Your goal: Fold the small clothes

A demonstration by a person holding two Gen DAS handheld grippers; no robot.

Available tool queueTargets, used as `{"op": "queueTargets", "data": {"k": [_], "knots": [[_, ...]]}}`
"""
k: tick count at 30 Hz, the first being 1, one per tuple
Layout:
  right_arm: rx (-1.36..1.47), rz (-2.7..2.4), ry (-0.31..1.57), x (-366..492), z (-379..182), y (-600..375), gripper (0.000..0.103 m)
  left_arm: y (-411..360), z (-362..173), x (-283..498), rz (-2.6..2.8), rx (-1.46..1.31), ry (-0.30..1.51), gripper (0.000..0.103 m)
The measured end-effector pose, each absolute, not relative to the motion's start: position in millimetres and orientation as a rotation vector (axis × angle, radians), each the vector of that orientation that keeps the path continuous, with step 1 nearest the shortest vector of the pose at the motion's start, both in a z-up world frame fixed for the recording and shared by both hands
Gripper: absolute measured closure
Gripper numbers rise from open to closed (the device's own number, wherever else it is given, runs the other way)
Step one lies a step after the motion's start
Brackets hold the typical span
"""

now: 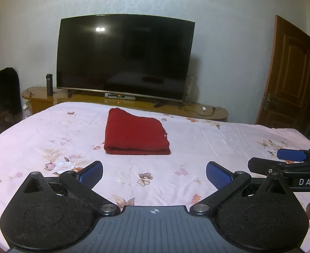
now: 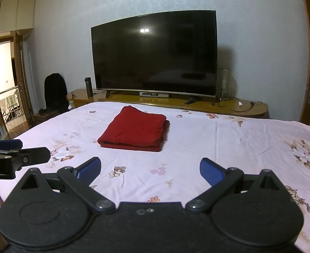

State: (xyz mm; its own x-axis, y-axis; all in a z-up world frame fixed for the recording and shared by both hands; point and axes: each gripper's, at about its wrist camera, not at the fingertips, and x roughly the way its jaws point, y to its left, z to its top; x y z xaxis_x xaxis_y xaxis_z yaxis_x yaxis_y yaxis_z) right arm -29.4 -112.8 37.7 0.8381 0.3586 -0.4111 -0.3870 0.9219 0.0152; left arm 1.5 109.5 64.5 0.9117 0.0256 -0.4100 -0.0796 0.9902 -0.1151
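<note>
Already folded red garment (image 1: pixel 135 132) (2 grippers apart)

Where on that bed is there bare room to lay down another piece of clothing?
Plenty. The bed sheet lies bare to the right of the folded red garment, out to the bed's edge, and also on its left. The strip between the garment and the open left gripper and right gripper is free too. Only the middle is taken.
</note>
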Motion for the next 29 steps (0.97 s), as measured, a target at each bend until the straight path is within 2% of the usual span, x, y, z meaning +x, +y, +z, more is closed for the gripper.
{"op": "queueTargets", "data": {"k": [29], "knots": [[-0.082, 0.394, 0.415, -32, 40, -104, 0.003, 119, 68, -10, 0.082, -0.115, 0.357, 0.000]]}}
